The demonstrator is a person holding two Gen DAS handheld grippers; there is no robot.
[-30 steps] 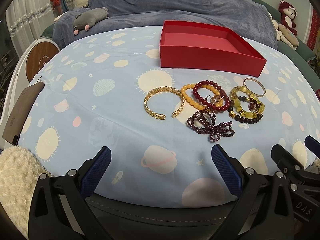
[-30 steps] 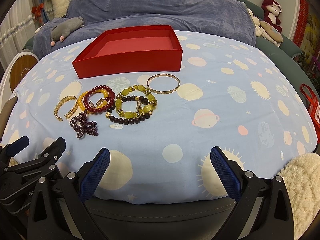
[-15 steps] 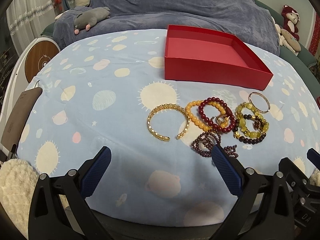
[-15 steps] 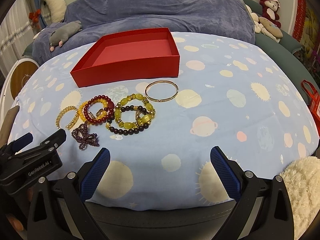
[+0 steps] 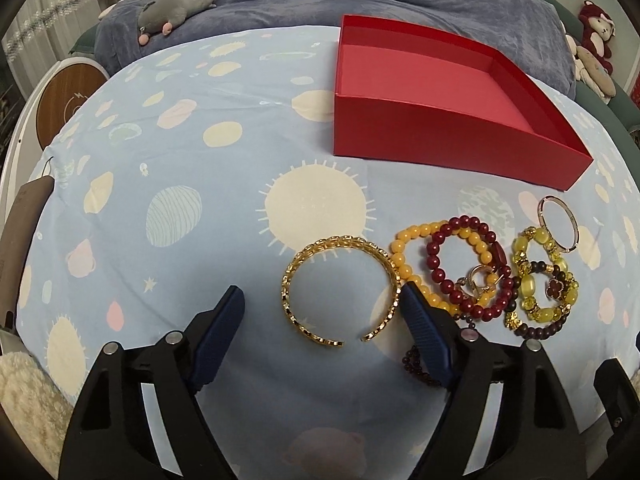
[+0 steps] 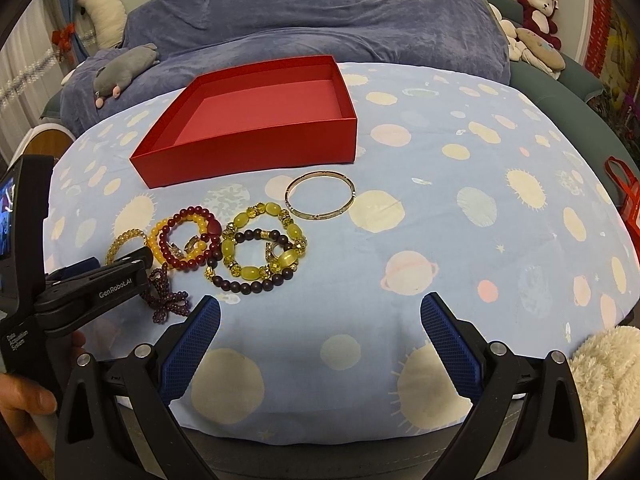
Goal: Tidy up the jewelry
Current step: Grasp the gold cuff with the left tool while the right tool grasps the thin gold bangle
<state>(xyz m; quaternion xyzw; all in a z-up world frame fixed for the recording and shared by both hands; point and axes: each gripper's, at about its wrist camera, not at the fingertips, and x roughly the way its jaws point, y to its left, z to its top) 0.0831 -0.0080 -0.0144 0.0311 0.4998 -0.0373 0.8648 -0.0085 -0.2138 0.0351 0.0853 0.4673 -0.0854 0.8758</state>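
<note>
An empty red box (image 5: 440, 92) (image 6: 256, 120) stands on the planet-print cloth. In front of it lies a cluster of bracelets. My left gripper (image 5: 320, 320) is open, low over the gold open cuff (image 5: 340, 284), its fingers on either side of the cuff. Right of the cuff lie an orange bead bracelet (image 5: 404, 264), a dark red bead bracelet (image 5: 460, 268), a yellow bead bracelet (image 5: 540, 280) and a thin gold bangle (image 5: 558, 222) (image 6: 320, 196). A purple bead bow (image 6: 166, 298) is partly hidden by the left gripper. My right gripper (image 6: 320, 340) is open and empty, short of the cluster.
A blue blanket (image 6: 320, 12) and plush toys (image 6: 124, 68) lie behind the table. A cream fluffy cloth (image 6: 600, 372) is at the near right edge. A red bag handle (image 6: 624, 192) hangs at the far right. A round wooden stool (image 5: 68, 100) stands at the left.
My left gripper has moved forward and down to the gold cuff, which now lies between its fingers. My right gripper has edged slightly forward.
</note>
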